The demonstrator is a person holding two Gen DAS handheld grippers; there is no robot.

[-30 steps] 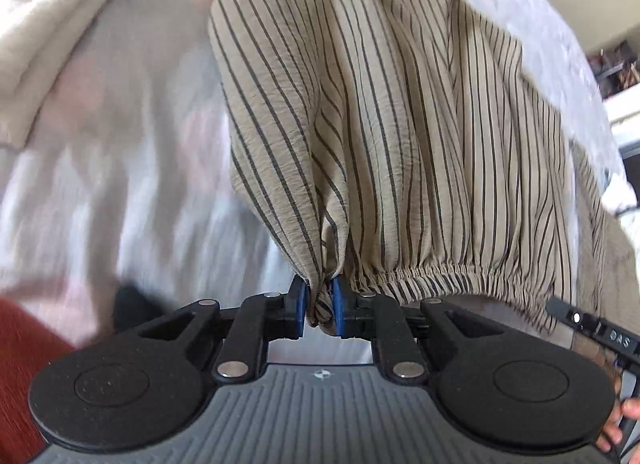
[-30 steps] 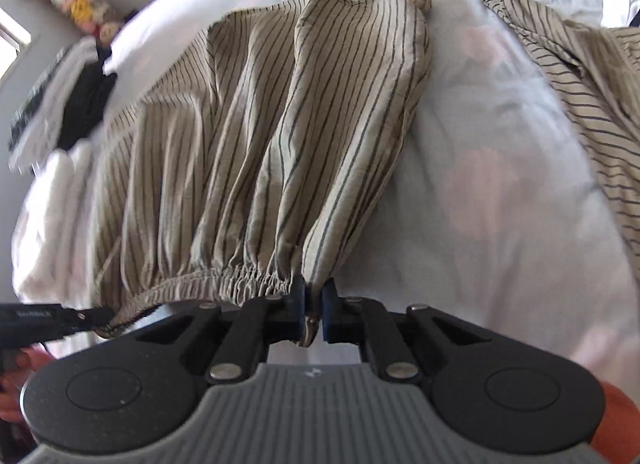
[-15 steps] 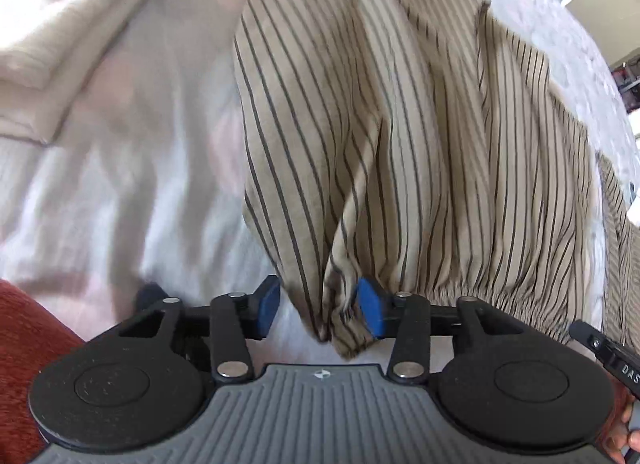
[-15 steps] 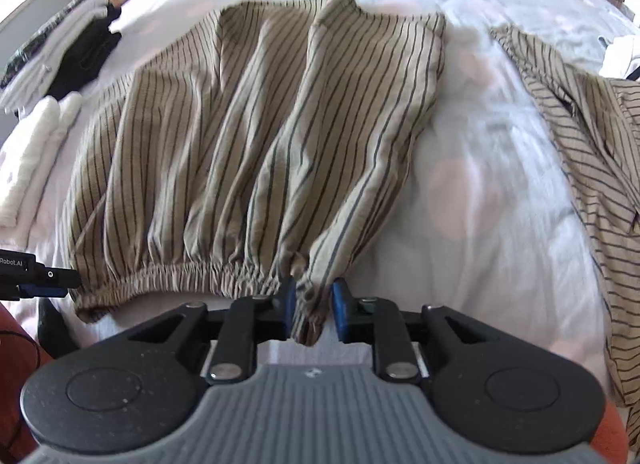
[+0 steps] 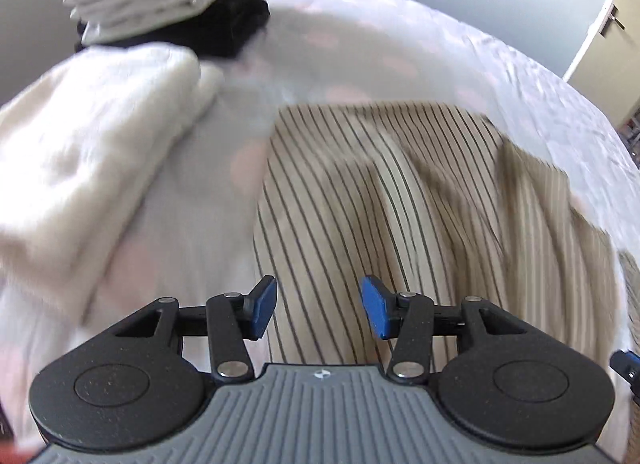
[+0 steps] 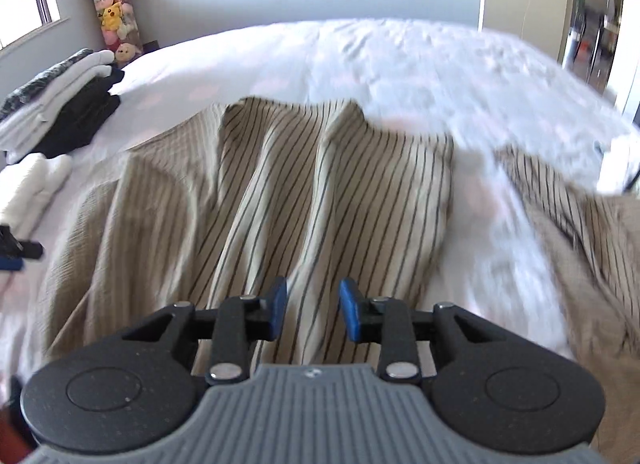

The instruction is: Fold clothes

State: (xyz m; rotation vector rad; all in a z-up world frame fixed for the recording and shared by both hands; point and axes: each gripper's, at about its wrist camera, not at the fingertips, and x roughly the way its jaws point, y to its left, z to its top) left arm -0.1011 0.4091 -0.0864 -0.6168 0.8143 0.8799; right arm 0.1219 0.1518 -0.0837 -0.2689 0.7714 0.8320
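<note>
A beige garment with thin dark stripes (image 5: 400, 200) lies spread on the white bed, its far edge away from me; it also shows in the right wrist view (image 6: 312, 200). My left gripper (image 5: 318, 310) is open and empty above the garment's near left part. My right gripper (image 6: 312, 310) is open and empty above the garment's near right part. The near waistband edge is hidden below both grippers. The left gripper's tip (image 6: 16, 252) shows at the left edge of the right wrist view.
A second striped beige garment (image 6: 580, 224) lies crumpled to the right. A folded white cloth (image 5: 88, 156) lies left of the garment. A stack of folded white and black clothes (image 6: 60, 104) sits at the bed's far left. The white bedspread (image 6: 400, 64) extends beyond.
Both grippers have opened and let go of the striped garment's waistband. They have lifted and tilted up, so the garment now lies flat on the bed.
</note>
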